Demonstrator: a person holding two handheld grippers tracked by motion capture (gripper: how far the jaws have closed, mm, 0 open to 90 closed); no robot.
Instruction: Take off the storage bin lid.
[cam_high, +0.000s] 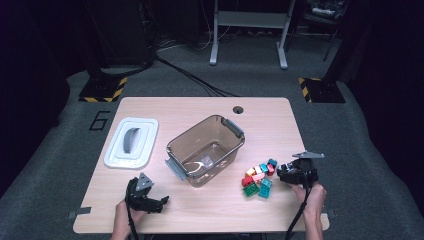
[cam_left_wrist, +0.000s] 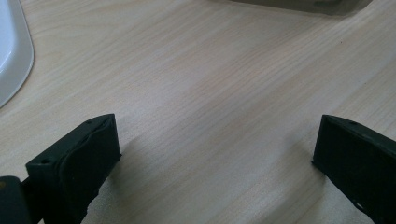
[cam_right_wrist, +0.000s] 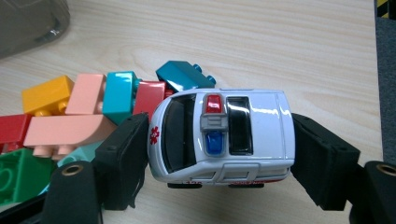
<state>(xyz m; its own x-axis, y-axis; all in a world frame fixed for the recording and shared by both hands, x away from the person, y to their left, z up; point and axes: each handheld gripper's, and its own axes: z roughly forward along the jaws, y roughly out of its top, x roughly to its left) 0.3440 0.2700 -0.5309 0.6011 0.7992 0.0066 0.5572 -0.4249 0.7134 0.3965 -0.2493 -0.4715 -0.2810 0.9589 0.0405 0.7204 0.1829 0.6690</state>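
Note:
A white toy ambulance (cam_right_wrist: 222, 135) with a red and blue light bar sits crosswise between the jaws of my right gripper (cam_right_wrist: 219, 154), which is shut on its front and rear ends just above the table. In the high view my right gripper (cam_high: 295, 172) hangs beside a pile of colourful toy bricks (cam_high: 258, 179). The bricks (cam_right_wrist: 70, 121) lie close to the left of the held ambulance. A clear brown plastic bin (cam_high: 205, 149) stands at the table's middle. My left gripper (cam_high: 150, 200) rests open near the front edge, its jaws (cam_left_wrist: 210, 158) wide apart over bare wood.
A white bin lid (cam_high: 131, 142) with a grey handle lies at the left of the table. A round cable hole (cam_high: 238, 109) is near the far edge. The table's right edge (cam_right_wrist: 376, 93) runs close to the ambulance.

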